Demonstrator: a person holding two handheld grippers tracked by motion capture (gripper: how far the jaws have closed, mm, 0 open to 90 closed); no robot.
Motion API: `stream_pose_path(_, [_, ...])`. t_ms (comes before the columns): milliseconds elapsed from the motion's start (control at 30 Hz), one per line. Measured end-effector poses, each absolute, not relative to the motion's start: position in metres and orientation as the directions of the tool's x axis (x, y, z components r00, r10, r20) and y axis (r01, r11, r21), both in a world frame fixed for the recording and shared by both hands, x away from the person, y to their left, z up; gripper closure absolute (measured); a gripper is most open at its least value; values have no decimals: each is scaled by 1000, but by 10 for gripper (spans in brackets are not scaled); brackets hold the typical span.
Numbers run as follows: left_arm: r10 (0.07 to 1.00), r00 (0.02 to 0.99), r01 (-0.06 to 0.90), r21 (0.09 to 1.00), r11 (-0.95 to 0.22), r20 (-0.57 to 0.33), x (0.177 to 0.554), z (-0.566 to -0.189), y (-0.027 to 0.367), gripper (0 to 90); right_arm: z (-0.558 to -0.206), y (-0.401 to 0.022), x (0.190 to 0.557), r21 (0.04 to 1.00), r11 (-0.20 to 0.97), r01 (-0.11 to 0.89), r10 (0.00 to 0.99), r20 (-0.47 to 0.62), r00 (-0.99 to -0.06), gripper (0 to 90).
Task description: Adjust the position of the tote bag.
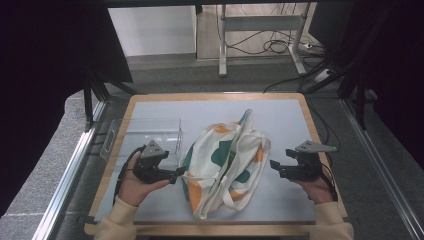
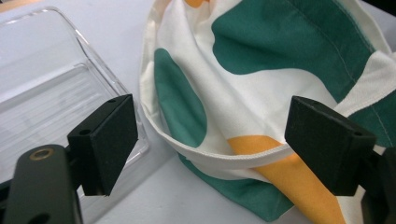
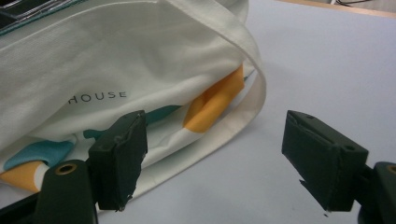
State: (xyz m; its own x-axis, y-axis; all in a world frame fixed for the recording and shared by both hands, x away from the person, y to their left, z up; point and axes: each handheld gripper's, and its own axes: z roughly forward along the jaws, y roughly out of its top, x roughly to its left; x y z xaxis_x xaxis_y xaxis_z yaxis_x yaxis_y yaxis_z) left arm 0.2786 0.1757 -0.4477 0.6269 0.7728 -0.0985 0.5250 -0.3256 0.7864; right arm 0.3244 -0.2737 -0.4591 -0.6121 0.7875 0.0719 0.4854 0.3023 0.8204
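Note:
A cream cloth tote bag (image 1: 223, 165) with green and orange patches lies crumpled on the middle of the table. In the left gripper view its rim (image 2: 219, 156) runs between the jaws. My left gripper (image 1: 179, 173) is open at the bag's left edge, with the pads apart from the cloth. My right gripper (image 1: 274, 165) is open just right of the bag, with bare table between its jaws. In the right gripper view the bag (image 3: 116, 79) shows the printed word HOUSE, and its hemmed edge curves past the left jaw.
A clear plastic tray (image 1: 142, 135) sits at the left of the grey table top (image 1: 280, 115), right behind my left gripper, also as the clear tray (image 2: 46, 93). The table has a wooden border. Black frame posts, cables and a metal stand are beyond the far edge.

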Motion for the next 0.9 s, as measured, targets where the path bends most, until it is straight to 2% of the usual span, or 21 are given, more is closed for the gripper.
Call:
stream_pose_path(267, [772,631,506,798,-327,-84,277,-443,175,184,-460,-286,320,821,282,496,797,87,-598,221])
stream_pose_path(567, [750,659,483,796,-364,-56,260,-439,178,191,-456,-279,317,825,308,474,794,51,-605,224])
stream_pose_path(900, [742,665,493,793,-358,-79,263,-438,174,221,-462,-283,324,812,290,507,800,84,-594,229])
